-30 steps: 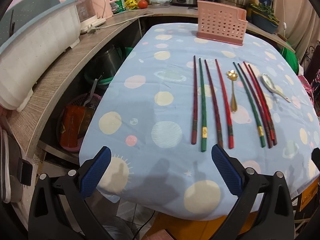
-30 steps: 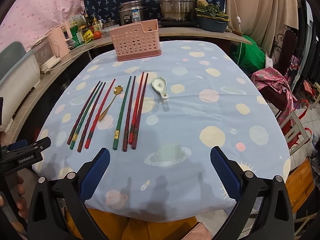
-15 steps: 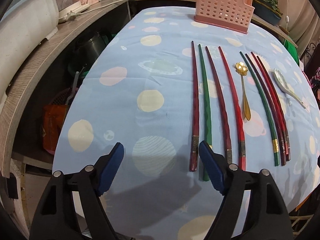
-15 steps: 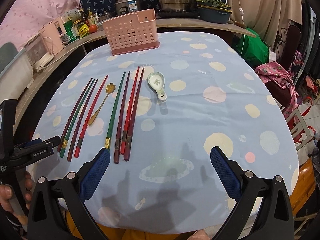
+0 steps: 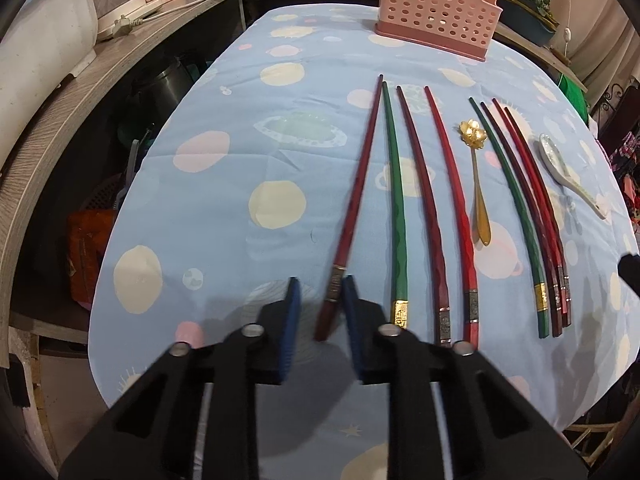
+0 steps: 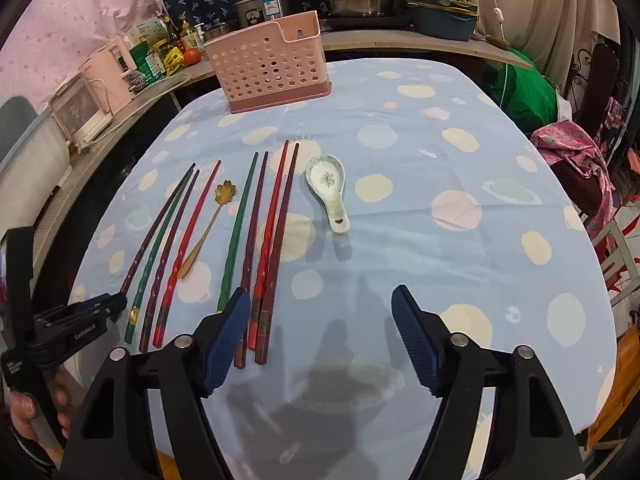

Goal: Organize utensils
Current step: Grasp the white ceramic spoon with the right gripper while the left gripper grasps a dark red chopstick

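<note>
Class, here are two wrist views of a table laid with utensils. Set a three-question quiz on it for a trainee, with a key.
1. How many chopsticks lie on the tablecloth?
2. True or false: the gold spoon lies between two groups of four chopsticks.
3. Which lies at the right end of the row in the left wrist view? A. white spoon B. gold spoon C. green chopstick

Key: 1. eight; 2. true; 3. A
</note>
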`<state>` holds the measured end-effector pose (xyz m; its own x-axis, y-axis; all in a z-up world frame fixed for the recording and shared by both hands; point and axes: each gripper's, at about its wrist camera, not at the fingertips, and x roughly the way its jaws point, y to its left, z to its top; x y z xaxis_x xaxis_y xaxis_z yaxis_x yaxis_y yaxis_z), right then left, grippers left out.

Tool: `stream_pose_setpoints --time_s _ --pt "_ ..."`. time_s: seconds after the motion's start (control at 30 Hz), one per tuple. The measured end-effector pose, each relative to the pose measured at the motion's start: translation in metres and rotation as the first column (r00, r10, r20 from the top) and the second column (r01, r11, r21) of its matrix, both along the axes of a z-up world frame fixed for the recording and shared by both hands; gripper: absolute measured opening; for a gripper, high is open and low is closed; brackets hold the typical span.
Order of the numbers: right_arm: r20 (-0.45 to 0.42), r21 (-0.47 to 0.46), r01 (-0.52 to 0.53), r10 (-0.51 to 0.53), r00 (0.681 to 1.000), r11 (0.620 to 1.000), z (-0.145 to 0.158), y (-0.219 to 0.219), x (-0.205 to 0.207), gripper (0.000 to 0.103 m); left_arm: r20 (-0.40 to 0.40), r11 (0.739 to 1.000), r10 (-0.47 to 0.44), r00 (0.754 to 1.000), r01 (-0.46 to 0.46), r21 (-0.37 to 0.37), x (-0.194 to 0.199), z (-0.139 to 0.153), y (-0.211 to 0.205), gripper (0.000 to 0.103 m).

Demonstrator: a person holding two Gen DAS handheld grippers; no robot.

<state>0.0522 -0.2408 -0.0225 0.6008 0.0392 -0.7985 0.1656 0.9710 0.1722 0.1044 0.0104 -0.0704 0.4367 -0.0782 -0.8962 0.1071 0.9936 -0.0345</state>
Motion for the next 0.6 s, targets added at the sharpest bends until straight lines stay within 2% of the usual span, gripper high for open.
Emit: stream_pose_setpoints --time_s 0.2,0.3,0.5,0.6 --pt "0.023 0.040 0.003 -0.004 1.000 0.999 0.001 -0.014 0.032 0.033 -0.008 1.000 -0.006 1.000 0.006 0.006 0.003 0.000 -0.005 0.009" --pt "0.019 0.072 0.005 -0.006 1.000 0.997 -0.003 -0.022 0.045 0.024 -0.013 1.000 -0.005 1.000 0.005 0.010 0.004 0.000 -0.006 0.009" --pt "-0.017 0.142 0.010 -0.007 1.000 0.990 -0.019 -0.032 0.063 0.012 -0.025 1.000 -0.006 1.000 0.007 0.017 0.006 0.001 -0.007 0.010" --pt "-0.033 0.152 0.012 -0.008 0.999 0.988 -0.027 -0.034 0.066 0.011 -0.030 1.000 -0.008 1.000 0.009 0.021 0.007 0.001 -0.008 0.010"
